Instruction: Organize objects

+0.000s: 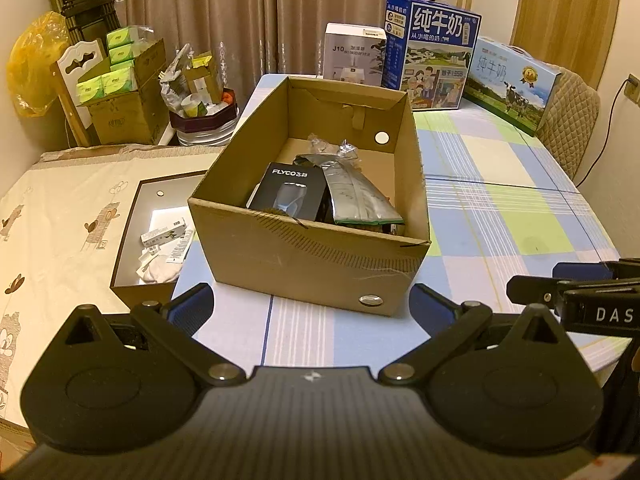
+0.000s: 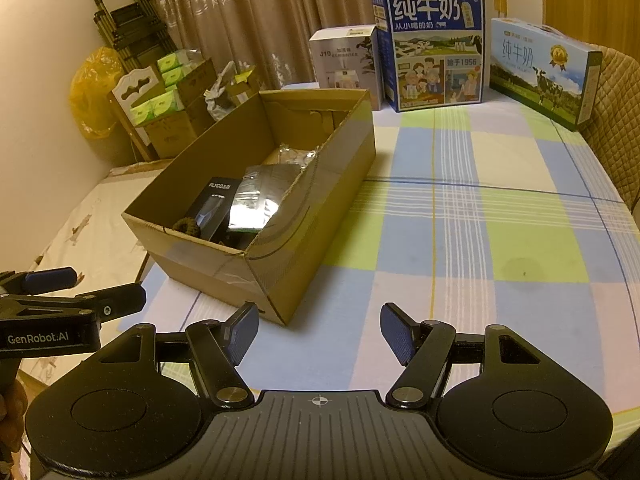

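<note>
2 milk cartons (image 2: 436, 46) stand on checked tablecloth (image 2: 460, 240) before curtains (image 2: 248, 12).

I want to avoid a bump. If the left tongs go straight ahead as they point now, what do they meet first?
Most likely the near wall of the open cardboard box. The left tongs stand open and empty, aimed at that wall, with only bare checked tablecloth between. Depth is hard to judge through the fisheye.

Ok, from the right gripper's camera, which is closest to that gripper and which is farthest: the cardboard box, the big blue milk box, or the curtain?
1. Cardboard box: just ahead-left of the right gripper, on the table.
2. Blue milk box: standing at the table's far end.
3. Curtain: hanging behind the table.
</note>
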Demonstrator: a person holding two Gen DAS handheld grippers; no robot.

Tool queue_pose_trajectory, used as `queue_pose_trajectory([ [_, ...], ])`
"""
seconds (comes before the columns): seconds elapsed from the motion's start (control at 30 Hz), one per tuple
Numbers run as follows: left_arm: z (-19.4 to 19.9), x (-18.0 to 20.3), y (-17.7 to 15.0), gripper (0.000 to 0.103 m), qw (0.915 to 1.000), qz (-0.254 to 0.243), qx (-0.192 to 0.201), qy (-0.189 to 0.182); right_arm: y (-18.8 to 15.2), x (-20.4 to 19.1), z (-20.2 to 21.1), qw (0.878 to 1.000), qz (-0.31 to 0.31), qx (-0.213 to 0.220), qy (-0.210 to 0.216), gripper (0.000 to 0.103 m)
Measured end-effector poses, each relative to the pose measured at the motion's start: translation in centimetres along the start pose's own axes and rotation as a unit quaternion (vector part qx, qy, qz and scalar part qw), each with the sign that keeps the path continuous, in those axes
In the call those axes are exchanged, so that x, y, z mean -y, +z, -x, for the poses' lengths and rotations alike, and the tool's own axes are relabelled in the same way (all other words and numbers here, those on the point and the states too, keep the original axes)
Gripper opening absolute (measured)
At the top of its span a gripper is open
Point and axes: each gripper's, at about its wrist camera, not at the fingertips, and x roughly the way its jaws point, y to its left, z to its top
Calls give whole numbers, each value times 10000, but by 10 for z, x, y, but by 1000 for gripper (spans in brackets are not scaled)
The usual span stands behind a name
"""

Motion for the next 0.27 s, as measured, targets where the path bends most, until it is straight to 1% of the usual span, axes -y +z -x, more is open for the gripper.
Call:
queue_pose_trajectory([
  [0.27, 1, 0, -1, 102, 10000, 31, 53, -27, 1, 0, 0, 10000, -11, 0, -7, 65],
])
